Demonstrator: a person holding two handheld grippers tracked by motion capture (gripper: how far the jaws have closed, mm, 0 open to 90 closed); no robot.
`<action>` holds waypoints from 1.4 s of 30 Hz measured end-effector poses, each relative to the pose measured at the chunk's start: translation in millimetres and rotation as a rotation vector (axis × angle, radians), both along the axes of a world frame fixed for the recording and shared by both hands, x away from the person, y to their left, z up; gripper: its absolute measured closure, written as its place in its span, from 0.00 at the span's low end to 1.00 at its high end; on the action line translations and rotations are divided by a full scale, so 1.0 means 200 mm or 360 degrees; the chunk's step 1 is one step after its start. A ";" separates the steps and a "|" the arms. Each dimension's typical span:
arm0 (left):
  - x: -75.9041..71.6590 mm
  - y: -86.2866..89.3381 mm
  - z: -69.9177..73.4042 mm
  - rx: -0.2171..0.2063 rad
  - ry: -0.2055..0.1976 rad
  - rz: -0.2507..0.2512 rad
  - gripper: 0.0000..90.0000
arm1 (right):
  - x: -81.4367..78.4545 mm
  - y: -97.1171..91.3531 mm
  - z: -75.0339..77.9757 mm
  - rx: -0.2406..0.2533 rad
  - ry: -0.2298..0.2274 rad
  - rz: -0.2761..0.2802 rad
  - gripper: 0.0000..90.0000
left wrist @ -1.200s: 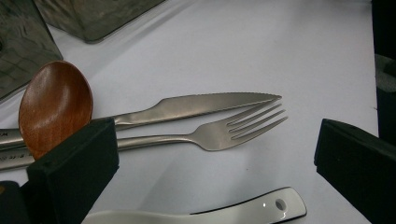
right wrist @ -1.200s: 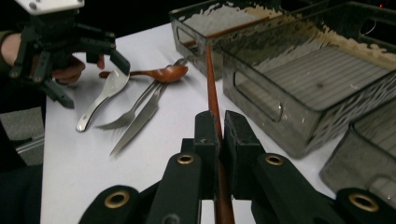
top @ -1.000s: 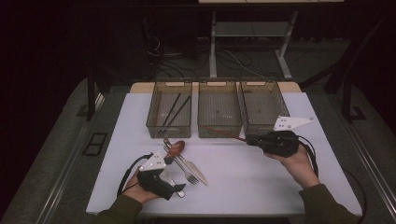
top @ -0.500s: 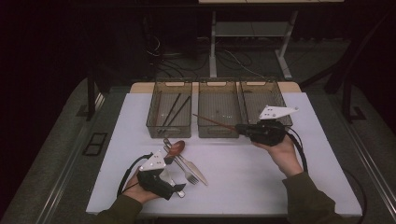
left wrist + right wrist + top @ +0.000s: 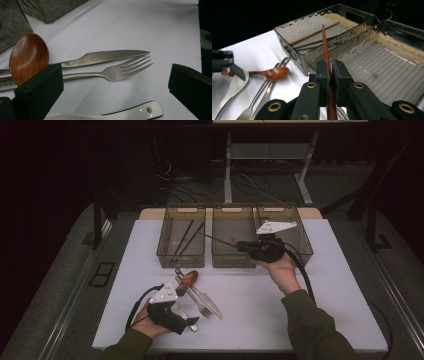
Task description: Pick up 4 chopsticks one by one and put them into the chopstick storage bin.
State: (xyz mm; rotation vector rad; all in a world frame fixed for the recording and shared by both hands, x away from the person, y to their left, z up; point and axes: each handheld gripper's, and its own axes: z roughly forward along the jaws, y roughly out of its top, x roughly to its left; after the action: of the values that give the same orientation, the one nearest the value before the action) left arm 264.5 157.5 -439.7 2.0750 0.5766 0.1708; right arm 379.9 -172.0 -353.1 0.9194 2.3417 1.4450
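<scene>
My right gripper [image 5: 240,245] is clamped on a slim reddish-brown wooden chopstick [image 5: 216,239]. In the right gripper view the two black jaws press the stick [image 5: 325,47] from both sides, and its free end points toward the far bin. From the high view the chopstick hangs above the middle smoked-plastic bin [image 5: 231,261], its tip reaching over toward the left smoked-plastic bin [image 5: 172,261], not touching either as far as I can tell.

The left bin holds several thin dark sticks [image 5: 186,236] lying slantwise on its ribbed floor; the right gripper view shows one brown stick [image 5: 312,35] among them. A third bin of the same make [image 5: 304,251] sits just beside the right hand [image 5: 280,270].

My left gripper [image 5: 192,324] rests low at the near edge of the white tabletop [image 5: 340,285], jaws wide apart with nothing between the pads. Ahead of it in the left gripper view lie a steel serrated table knife [image 5: 110,55], a steel fork [image 5: 117,71] just beside it, a round-bowled brown wooden spoon [image 5: 28,56], and a white ceramic spoon handle [image 5: 120,115] near the bottom. The knife and fork lie side by side, nearly parallel, handles running under the wooden spoon's bowl.
</scene>
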 end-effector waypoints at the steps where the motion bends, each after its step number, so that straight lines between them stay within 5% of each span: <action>1: 0.00 0.00 0.00 -0.0002 0.0000 -0.0002 0.00 | 0.01 0.01 0.00 0.0004 0.0004 -0.0008 0.94; 26: 0.00 0.00 0.01 -0.0001 -0.0010 -0.0012 0.00 | 0.28 0.46 -0.01 -0.0138 0.0066 -0.0075 0.94; 42: 0.00 0.00 0.01 0.0016 -0.0019 -0.0024 0.00 | 0.45 0.73 -0.09 -0.0250 0.0107 -0.0151 0.94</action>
State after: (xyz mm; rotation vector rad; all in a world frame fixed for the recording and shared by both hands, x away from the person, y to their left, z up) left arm 265.4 157.3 -438.1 2.0861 0.5539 0.1779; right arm 469.5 -26.6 -370.4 1.0352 2.3837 1.1930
